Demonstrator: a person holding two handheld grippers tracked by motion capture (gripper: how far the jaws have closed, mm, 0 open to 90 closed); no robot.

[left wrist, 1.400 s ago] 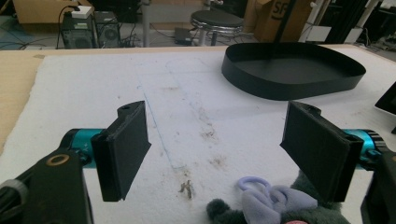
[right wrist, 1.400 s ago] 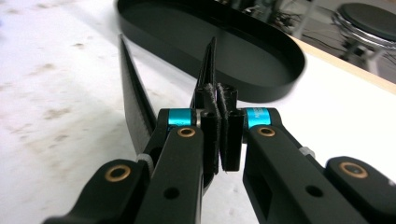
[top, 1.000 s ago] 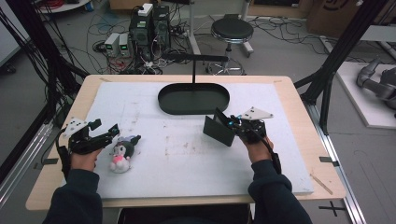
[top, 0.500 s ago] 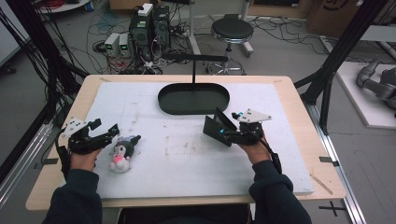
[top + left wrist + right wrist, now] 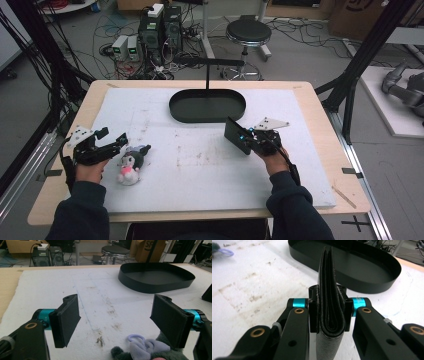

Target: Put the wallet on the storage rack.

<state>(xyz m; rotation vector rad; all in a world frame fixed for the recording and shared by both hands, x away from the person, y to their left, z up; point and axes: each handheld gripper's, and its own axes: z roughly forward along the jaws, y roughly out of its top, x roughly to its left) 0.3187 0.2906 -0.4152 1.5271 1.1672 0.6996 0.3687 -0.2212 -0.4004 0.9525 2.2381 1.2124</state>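
The right gripper [image 5: 246, 140] has just closed on a folded black wallet [image 5: 330, 302], edge-up, just in front of the black tray [image 5: 207, 106]; the left gripper [image 5: 111, 146] stands wide beside the plush toy [image 5: 131, 164], farther from the tray.

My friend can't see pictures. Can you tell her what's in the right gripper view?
The right tongs pinch a folded black leather wallet standing on edge between their two black jaws. Behind it, an empty black oval tray sits on the scuffed white table mat.
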